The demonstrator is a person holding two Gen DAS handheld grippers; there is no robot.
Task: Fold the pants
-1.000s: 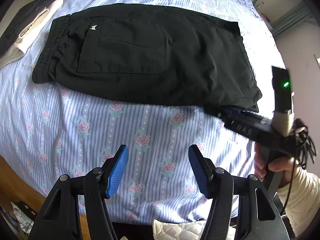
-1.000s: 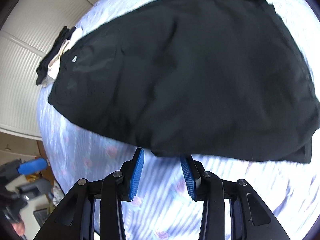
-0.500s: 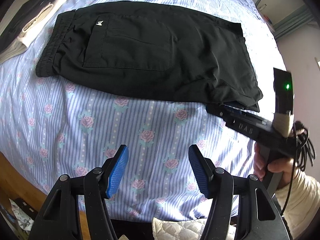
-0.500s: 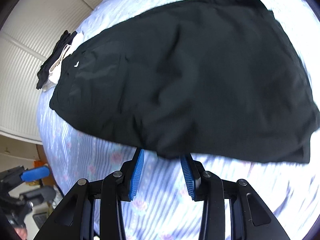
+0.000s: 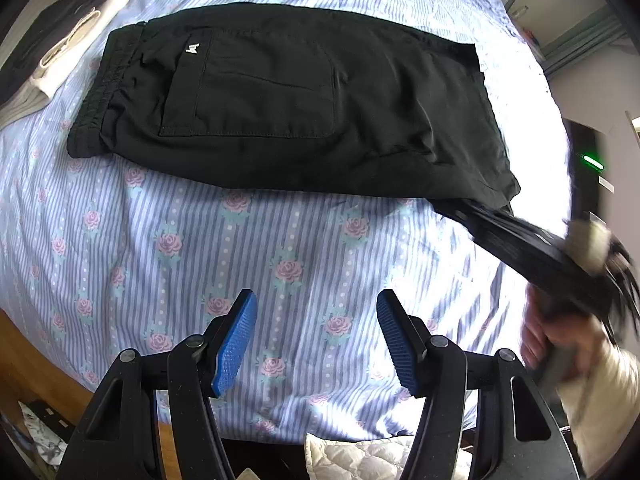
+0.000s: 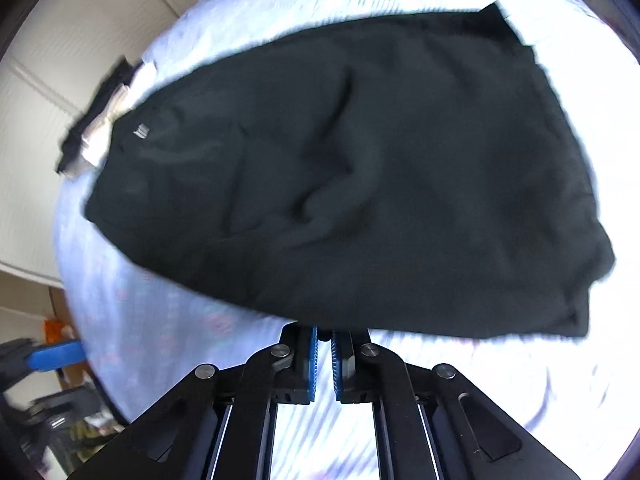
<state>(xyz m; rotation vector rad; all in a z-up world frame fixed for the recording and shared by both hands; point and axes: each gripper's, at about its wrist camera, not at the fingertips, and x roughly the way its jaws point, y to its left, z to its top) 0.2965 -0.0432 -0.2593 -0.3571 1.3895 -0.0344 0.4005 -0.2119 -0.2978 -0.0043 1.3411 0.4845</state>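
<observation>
The black pants (image 5: 288, 96) lie flat on the bed sheet (image 5: 248, 248), which is blue striped with pink roses. They are folded in a wide band across the bed, with the elastic waistband (image 5: 96, 100) at the left end and a big patch pocket (image 5: 256, 88) facing up. The long near edge of the pants runs almost straight from left to right, and in front of it there is a broad strip of bare sheet – open room for moving.

The left claw (image 5: 312, 340) hovers above this bare strip, its jaws standing apart with nothing between them, well apart from the pants. Its blue pads (image 5: 234, 344) touch no cloth.

The right claw (image 6: 324, 344) is at the near right corner of the pants. Its jaws have just been closing and now they are closed on the hem edge of the cloth, which goes in between the pads at their tips. In the left wrist view this claw is blurred, and the corner of the pants is pulled into a point toward it – the cloth there looks a little lifted from the sheet. A hand (image 5: 560, 340) with a cream sleeve holds it.

At the far left of the bed lies a small pile of folded clothes (image 5: 60, 52), dark and cream, just beside the waistband but not touching it. Under the left claw the wooden edge of the bed is visible.
</observation>
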